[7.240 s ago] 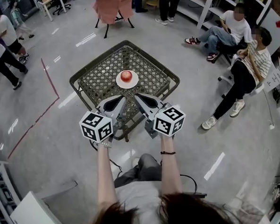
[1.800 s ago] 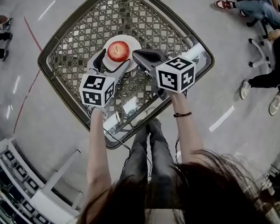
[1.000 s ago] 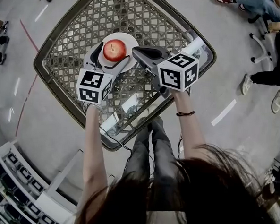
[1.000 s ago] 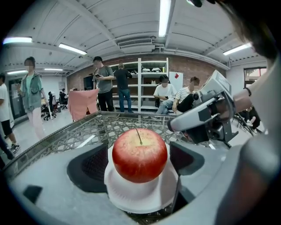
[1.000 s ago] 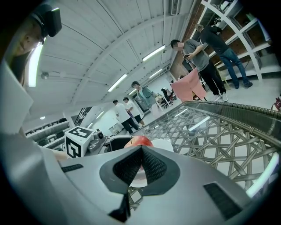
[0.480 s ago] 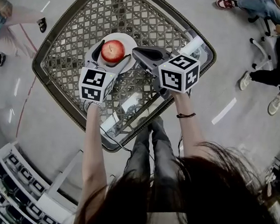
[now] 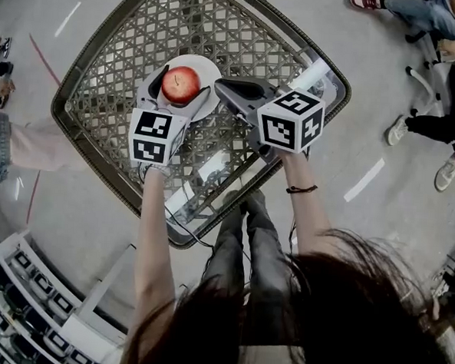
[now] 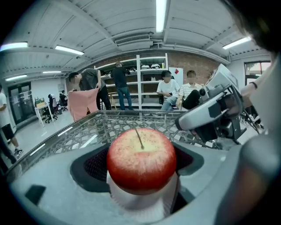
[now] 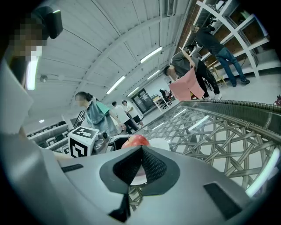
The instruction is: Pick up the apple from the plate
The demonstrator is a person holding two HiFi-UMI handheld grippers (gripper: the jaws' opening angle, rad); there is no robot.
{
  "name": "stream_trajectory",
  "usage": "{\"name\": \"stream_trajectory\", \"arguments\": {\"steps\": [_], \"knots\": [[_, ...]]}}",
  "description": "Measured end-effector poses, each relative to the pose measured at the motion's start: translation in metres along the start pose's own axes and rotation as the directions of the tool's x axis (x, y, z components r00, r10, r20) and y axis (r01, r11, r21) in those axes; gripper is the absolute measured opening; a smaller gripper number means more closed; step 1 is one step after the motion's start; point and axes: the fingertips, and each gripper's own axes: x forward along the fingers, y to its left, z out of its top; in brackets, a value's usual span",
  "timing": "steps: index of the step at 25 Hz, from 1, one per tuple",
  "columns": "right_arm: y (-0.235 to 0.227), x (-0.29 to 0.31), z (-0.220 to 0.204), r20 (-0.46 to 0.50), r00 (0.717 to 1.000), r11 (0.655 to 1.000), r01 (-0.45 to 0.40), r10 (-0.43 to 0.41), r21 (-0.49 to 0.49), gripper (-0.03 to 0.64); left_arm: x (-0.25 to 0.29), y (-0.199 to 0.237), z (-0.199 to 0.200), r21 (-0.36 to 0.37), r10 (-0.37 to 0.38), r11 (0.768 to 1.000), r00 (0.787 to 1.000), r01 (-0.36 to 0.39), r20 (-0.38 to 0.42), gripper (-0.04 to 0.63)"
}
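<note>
A red apple sits between the jaws of my left gripper, right over the white plate on the lattice table. In the left gripper view the apple fills the gap between the dark pads, and the plate shows white just beneath it. I cannot tell whether the apple still touches the plate. My right gripper hovers just right of the plate, jaws shut with nothing between them. Past the right gripper, its view shows the apple.
The glass-topped wicker table has a raised metal rim. People sit at the upper right, and a person passes on the left. Shelving stands at the lower left. The holder's legs are against the table's near corner.
Both grippers came from the table's near edge up to the plate. The left jaws moved around the apple and closed on it. A passer-by crossed on the left.
</note>
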Motion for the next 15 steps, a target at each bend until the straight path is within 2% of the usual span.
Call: {"name": "stream_trajectory", "arguments": {"steps": [15], "knots": [[0.005, -0.002, 0.011, -0.008, 1.0, 1.0, -0.011, 0.011, -0.002, 0.009, -0.009, 0.0, 0.011, -0.057, 0.007, 0.998, 1.0, -0.006, 0.01, 0.425]]}}
